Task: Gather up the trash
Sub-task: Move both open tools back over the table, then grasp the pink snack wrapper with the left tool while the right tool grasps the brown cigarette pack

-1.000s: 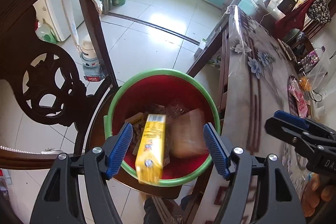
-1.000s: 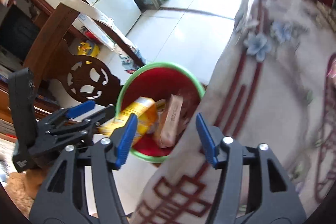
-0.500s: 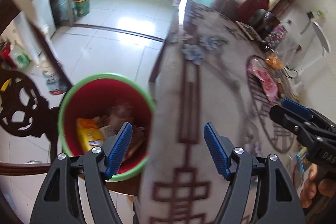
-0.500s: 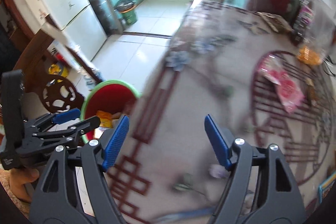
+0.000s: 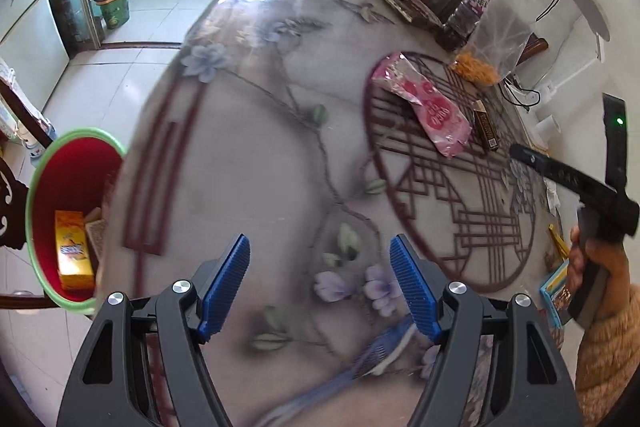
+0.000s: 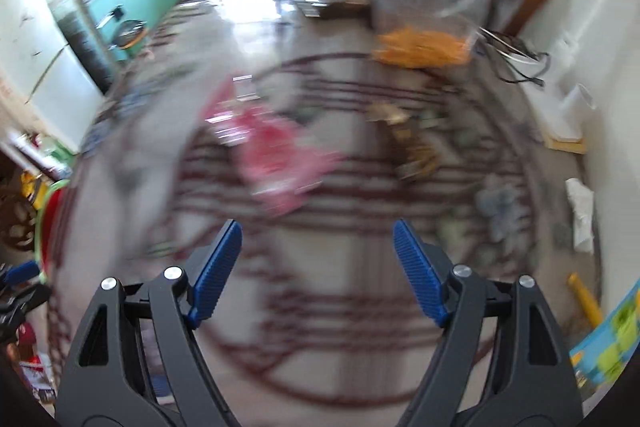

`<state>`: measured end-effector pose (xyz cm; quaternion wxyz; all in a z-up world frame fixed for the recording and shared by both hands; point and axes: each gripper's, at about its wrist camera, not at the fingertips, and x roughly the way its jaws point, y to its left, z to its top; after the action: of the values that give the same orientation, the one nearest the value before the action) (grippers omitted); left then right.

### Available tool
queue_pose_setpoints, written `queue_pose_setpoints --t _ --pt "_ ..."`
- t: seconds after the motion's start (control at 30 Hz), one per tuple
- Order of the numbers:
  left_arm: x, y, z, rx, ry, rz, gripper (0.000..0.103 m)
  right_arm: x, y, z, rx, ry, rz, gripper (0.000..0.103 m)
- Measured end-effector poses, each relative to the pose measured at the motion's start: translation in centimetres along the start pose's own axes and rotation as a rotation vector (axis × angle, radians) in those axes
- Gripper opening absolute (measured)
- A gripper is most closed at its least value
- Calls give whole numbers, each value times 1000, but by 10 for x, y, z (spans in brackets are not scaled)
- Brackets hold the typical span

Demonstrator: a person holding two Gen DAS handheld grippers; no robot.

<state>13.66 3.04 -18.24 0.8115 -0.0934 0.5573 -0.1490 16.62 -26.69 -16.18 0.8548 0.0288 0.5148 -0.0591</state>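
Observation:
My left gripper (image 5: 320,283) is open and empty above the patterned table (image 5: 256,155). My right gripper (image 6: 318,271) is open and empty over the table's round red pattern; it also shows at the right of the left wrist view (image 5: 576,183). A pink wrapper (image 5: 424,105) lies on the table, blurred in the right wrist view (image 6: 276,155). A small brown packet (image 5: 486,125) lies beside it. The red bin with a green rim (image 5: 72,215) stands off the table's left edge and holds a yellow box (image 5: 72,255) and other trash.
A clear bag with orange snacks (image 5: 488,39) and a bottle (image 5: 468,7) stand at the table's far right. A white lamp (image 5: 580,11) is by the wall. A blue-white toothbrush-like item (image 5: 380,351) lies near me. White crumpled paper (image 6: 580,215) lies at the right.
Both grippers have swung right, away from the bin and over the table. The bin with the yellow box in it has slid to the far left of view.

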Motion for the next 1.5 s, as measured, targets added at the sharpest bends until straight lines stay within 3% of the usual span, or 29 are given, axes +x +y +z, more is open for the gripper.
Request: queue_pose_setpoints --t 0.17,0.4,0.47,0.57,0.6,0.63,0.8,0.97,1.03,1.07,1.13,1.17,1.3,1.5 --pt "20 -40 4 -5 26 3 69 46 -54 31 10 43 -7 76" --pt "57 -93 41 -19 38 -36 71 106 -82 48 44 101 38 76" --pt "73 -106 57 -36 23 -35 76 113 -86 49 47 104 52 76" --pt "103 -120 86 -110 5 -49 77 126 -90 48 51 124 81 64" --pt "111 -124 93 -134 1 -46 77 126 -91 48 48 111 82 51" --pt "119 -126 101 -158 -6 -39 77 125 -91 48 38 101 86 47" --pt "147 -139 128 -228 -35 17 79 123 -92 46 36 93 128 46" --pt "168 -154 144 -200 -61 74 83 120 -81 49 8 88 141 46" --pt "175 -155 146 -192 -47 84 68 117 -77 50 2 78 130 46" --pt "177 -155 146 -185 -46 81 45 114 -76 51 1 73 126 46" --pt "180 -151 145 -170 -41 40 22 107 -72 53 -2 56 117 46" --pt "181 -149 144 -161 -26 10 0 101 -68 53 -7 45 111 46" --pt "159 -134 136 -136 -53 -29 0 73 -49 51 -25 3 115 45" --pt "74 -80 107 -104 -160 -18 0 22 14 46 -108 -56 178 45"
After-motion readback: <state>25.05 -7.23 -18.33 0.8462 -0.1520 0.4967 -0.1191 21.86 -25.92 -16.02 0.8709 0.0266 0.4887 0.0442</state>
